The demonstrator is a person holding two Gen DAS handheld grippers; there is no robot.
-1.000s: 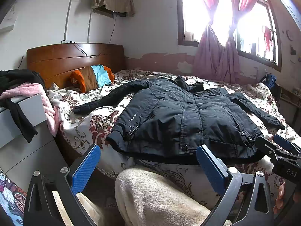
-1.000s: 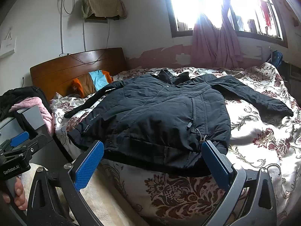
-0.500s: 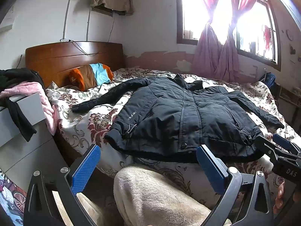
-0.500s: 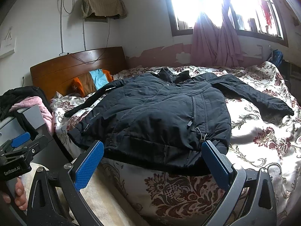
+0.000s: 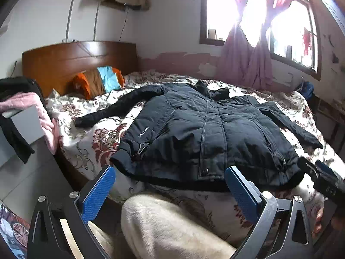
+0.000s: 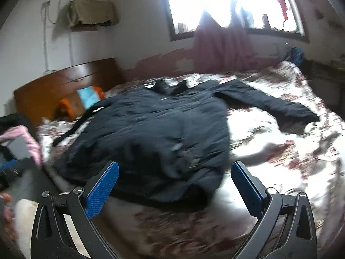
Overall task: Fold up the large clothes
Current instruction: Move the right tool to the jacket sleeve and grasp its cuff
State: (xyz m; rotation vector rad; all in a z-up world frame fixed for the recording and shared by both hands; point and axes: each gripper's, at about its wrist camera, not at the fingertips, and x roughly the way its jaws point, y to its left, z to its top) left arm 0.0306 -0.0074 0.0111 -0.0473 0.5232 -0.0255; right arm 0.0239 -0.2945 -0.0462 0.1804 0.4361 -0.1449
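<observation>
The jacket (image 5: 207, 133), a large dark padded one, is lying face up and zipped on a bed covered with a floral bedspread (image 5: 86, 142), its hem hanging at the near edge and its collar pointing toward the window (image 5: 258, 17). It is spread flat with both sleeves stretched outward, which is likely the layout that makes a sleeve-first fold possible. The left gripper (image 5: 170, 185) is hovering just short of the hem with its blue-padded jaws spread wide and nothing between them; the right gripper (image 6: 174, 183) is likewise hanging before the hem, jaws spread and empty. Both seem to be lining up for a first grasp, so folding looks not yet begun. The left wrist view is sharp and is showing what the other is not: white lettering near the jacket's left pocket, the zip running down the middle, the long left sleeve (image 5: 120, 108) reaching toward an orange, brown and blue pillow (image 5: 97, 82) by the wooden headboard (image 5: 64, 60), and the person's pale fleece-clad knee low in frame. The right wrist view is heavily blurred, yet it is showing the right sleeve (image 6: 269, 101) fully extended across the bedspread, which the left view is only showing foreshortened.
</observation>
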